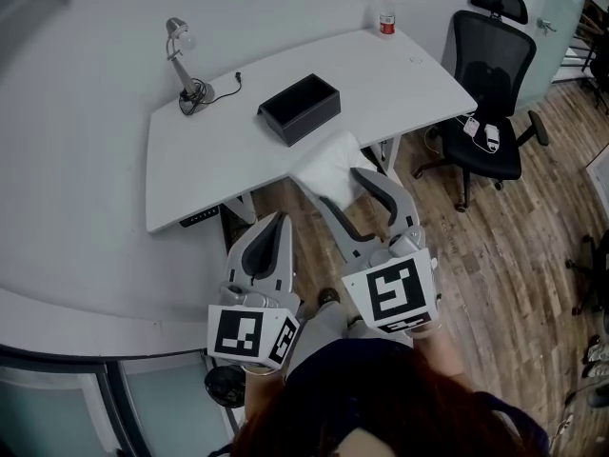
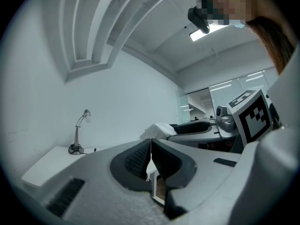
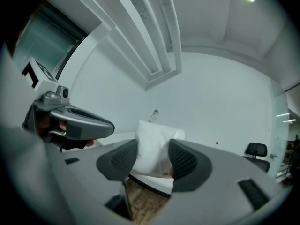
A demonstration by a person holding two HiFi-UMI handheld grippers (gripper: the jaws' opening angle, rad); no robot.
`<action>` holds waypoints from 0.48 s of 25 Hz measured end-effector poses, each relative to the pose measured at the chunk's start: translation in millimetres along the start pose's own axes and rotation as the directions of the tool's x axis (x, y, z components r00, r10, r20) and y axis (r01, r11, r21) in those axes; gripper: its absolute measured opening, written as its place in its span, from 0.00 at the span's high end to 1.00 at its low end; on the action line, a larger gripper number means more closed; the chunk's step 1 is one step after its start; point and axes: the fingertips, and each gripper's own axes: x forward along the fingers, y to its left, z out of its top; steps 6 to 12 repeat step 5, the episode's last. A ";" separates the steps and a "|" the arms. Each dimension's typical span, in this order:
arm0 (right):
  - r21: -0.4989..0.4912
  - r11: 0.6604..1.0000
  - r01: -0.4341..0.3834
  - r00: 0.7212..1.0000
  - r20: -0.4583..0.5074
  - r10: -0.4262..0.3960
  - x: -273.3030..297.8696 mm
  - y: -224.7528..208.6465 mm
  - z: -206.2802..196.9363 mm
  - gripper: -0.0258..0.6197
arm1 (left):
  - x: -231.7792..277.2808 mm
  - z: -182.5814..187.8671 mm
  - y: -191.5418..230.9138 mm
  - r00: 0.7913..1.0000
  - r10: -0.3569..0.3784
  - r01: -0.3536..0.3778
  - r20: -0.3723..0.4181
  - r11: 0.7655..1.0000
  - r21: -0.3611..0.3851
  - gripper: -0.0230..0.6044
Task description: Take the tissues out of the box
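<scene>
Tissues: a soft white bundle of tissues (image 3: 153, 142) is up in the air at the near edge of the white desk (image 1: 205, 165), out of the box and well apart from it.
Right gripper: the right gripper (image 3: 152, 159) points level, and its two dark ribbed pads (image 3: 182, 161) pinch the bundle from either side. From the head view, the bundle (image 1: 328, 165) sticks out past the jaw tips toward the desk.
Left gripper: the left gripper (image 2: 151, 161) sits beside the right one, level, jaws pressed together with nothing between them. In the head view it (image 1: 274, 228) is just short of the desk's front edge.
Box: the open black rectangular box (image 1: 300, 109) stands on the desk, set at an angle near the middle.
Also on the desk: a slim silver desk lamp (image 1: 183, 63) toward the left, a clear plastic bottle with a red cap (image 1: 386, 14) at the far right corner.
Around: a black office chair (image 1: 490, 84) on the wooden floor (image 1: 495, 255) to the right of the desk.
</scene>
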 end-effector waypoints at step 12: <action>0.006 1.000 0.002 1.000 -0.008 -0.002 11.3 -4.1 -2.3 0.61 | 8.5 -2.7 8.7 1.000 0.000 0.000 -0.007 1.000 -0.002 0.92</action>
